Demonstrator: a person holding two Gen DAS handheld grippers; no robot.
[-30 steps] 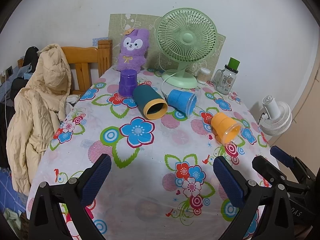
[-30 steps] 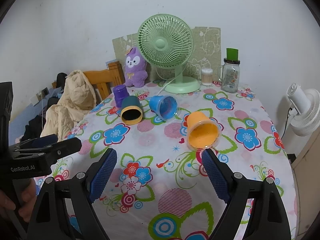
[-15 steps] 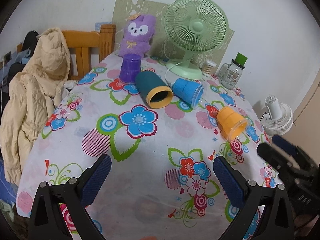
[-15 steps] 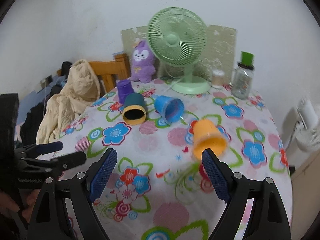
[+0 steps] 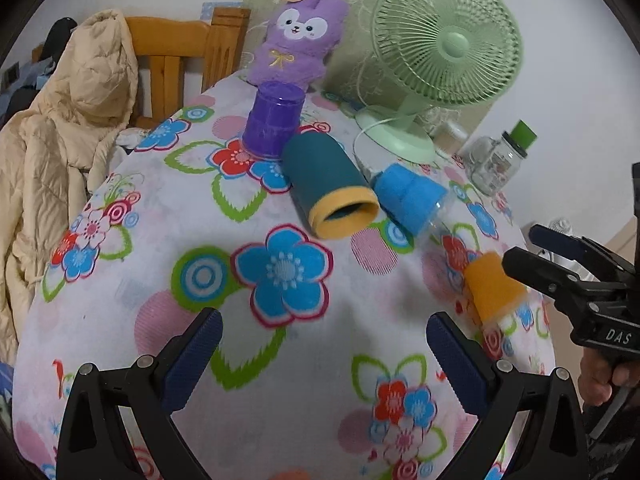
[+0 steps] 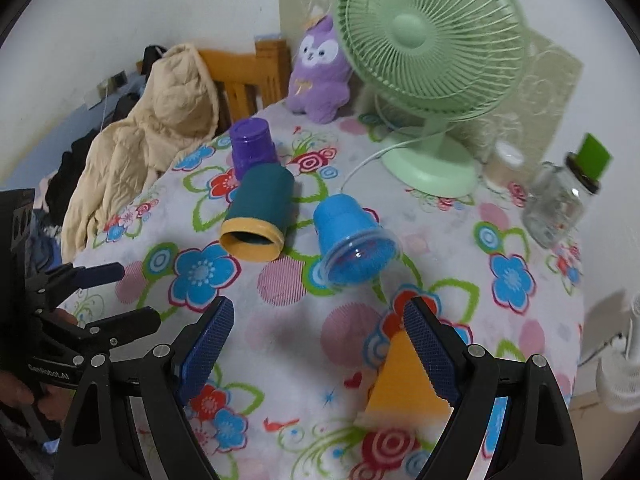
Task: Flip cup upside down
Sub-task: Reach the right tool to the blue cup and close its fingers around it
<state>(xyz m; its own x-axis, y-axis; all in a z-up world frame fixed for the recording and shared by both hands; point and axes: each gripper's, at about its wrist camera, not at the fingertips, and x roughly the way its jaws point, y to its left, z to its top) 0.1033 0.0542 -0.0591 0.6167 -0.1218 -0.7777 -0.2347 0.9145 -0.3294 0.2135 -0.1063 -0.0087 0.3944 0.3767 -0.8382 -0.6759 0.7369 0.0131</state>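
Three cups lie on their sides on the floral tablecloth (image 5: 120, 280): an orange cup (image 6: 404, 380) (image 5: 490, 286), a blue cup (image 6: 352, 236) (image 5: 412, 200) and a teal cup with a yellow rim (image 6: 260, 210) (image 5: 328, 188). A purple cup (image 6: 252, 150) (image 5: 274, 124) stands upside down at the back. My right gripper (image 6: 316, 340) is open, low over the table, with the orange cup just under its right finger (image 6: 426, 348). My left gripper (image 5: 320, 352) is open and empty above the table's near part.
A green fan (image 6: 428, 40), a purple plush toy (image 6: 320, 68), a glass jar with a green lid (image 6: 560, 200) and a small white container (image 6: 506, 160) stand along the back. A wooden chair with a beige jacket (image 5: 72, 120) is at the left. A small white fan (image 6: 622, 376) sits beyond the right edge.
Both grippers have moved forward and lower over the table. The right gripper has closed in on the orange cup, which now lies by its right finger. The cups have not moved.
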